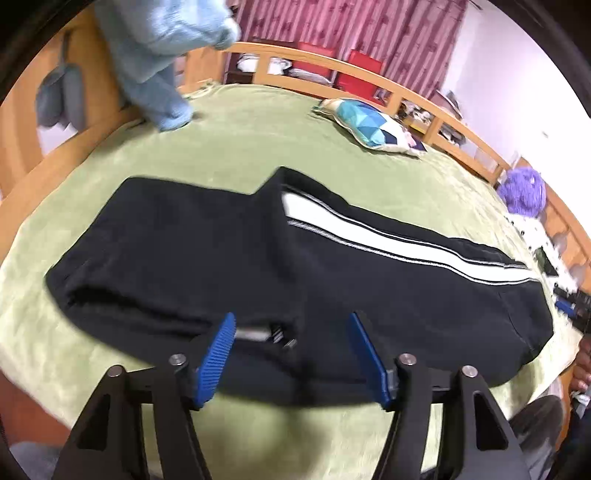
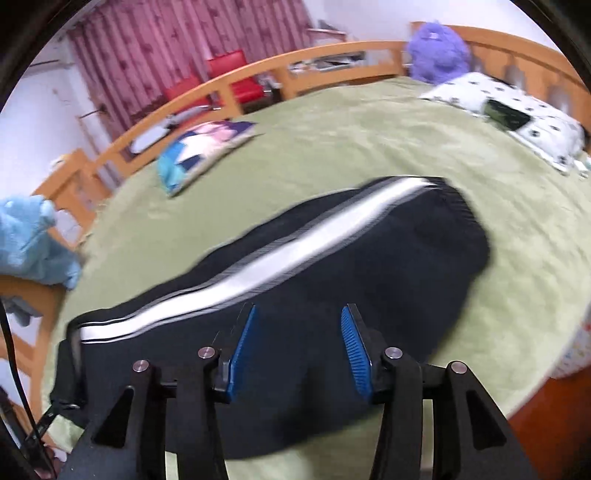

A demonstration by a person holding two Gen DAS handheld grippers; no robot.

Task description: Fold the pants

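1. Blue-padded left tongs (image 1: 290,332) hang spread wide over the near hem of the black pants (image 1: 332,288), gripping nothing.
2. Right tongs (image 2: 298,325) are likewise released, poised above the dark cloth at 6 o'clock in their own view.
3. Pants lie flat across the middle of the bed (image 1: 240,136), already doubled by the look of it, white side stripe (image 1: 388,240) running toward 3 o'clock.
4. My read: another fold comes next. Pinch both layers together at the edge, lift evenly with both hands, and keep that stripe straight so nothing bunches.
5. Green fleecy cover, so cloth may cling and drag.
6. Around the room: a patterned cushion (image 1: 373,127) at 1 o'clock, light-blue garment (image 1: 162,66) at 11, purple plush (image 1: 522,190) at 2, wooden bed rail (image 1: 369,74), red curtains (image 1: 332,26) behind.
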